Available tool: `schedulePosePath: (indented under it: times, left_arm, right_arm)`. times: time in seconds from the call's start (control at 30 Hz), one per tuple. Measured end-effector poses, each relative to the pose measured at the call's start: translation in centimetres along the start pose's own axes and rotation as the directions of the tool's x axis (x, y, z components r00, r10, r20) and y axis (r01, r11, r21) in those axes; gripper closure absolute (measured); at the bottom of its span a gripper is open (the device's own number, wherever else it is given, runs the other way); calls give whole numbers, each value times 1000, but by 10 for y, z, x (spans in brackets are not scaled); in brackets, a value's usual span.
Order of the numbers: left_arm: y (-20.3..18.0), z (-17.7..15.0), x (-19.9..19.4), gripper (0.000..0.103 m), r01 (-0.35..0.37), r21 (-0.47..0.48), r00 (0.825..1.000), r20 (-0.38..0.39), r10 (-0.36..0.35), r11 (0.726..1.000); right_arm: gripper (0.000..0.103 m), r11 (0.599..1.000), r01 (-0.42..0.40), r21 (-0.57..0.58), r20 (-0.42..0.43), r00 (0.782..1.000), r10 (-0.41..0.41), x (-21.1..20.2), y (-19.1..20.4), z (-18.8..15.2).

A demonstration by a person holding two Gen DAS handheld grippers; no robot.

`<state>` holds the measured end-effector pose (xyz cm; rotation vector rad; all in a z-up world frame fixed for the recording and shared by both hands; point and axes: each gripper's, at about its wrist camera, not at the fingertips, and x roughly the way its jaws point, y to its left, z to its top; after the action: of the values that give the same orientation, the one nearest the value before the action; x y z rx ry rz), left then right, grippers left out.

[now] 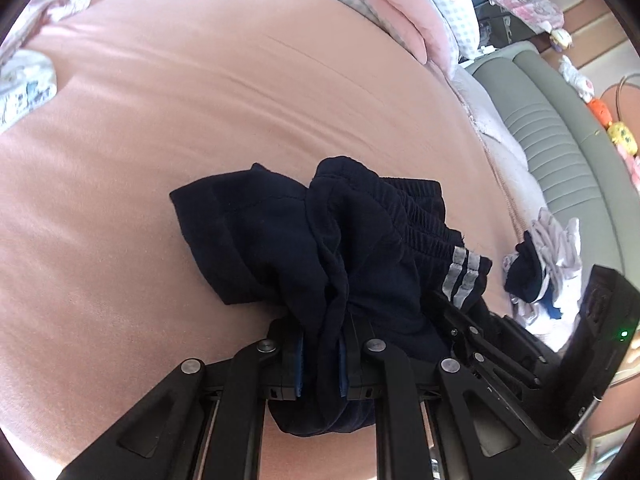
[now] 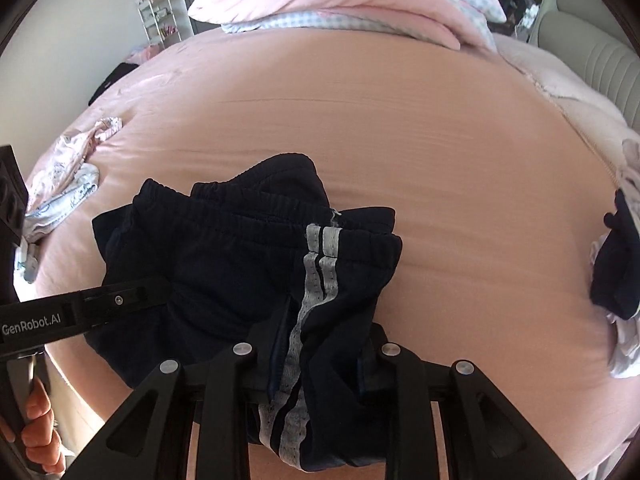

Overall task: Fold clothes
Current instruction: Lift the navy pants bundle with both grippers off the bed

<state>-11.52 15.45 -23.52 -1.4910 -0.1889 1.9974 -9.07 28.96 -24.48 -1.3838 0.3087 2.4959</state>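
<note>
Bunching over the pink bed sheet [image 1: 200,120], the navy shorts [image 1: 280,232] hang between both tools: the left gripper [image 1: 322,354] is clamped on a plain fold, the right gripper [image 2: 316,356] on the grey-striped side seam near the waistband.

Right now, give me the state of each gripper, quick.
Left gripper: shut on the navy blue shorts with grey side stripes, pinching plain navy fabric.
Right gripper: shut on the same shorts, pinching the striped side.
</note>
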Motion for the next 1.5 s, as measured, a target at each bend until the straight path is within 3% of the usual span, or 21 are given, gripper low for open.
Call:
schedulePosePath:
  times: [0.17, 0.27, 0.67, 0.87, 1.1, 1.5]
  left_arm:
    - [-25, -6, -1, 91, -156, 98, 986, 66, 150, 983]
    - [-37, -8, -3, 91, -205, 146, 976, 108, 190, 968]
    - [-52, -4, -20, 92, -209, 189, 973, 139, 184, 960]
    - [-63, -3, -29, 92, -197, 218, 975, 150, 167, 956]
    - [-74, 12, -36, 92, -138, 220, 983, 150, 107, 966]
    - [-114, 17, -39, 92, -137, 270, 981, 172, 92, 953]
  right_arm:
    - [79, 1000, 20, 17, 31, 999, -20, -3, 5, 1]
    - [79, 998, 53, -38, 82, 995, -49, -12, 14, 1]
    - [79, 997, 59, -47, 108, 993, -53, -42, 24, 11]
    - [79, 1000, 8, 20, 110, 994, -10, -54, 19, 15]
    - [79, 997, 72, -5, 166, 984, -70, -83, 23, 24]
    - [79, 991, 130, -16, 233, 965, -123, -123, 1, 35]
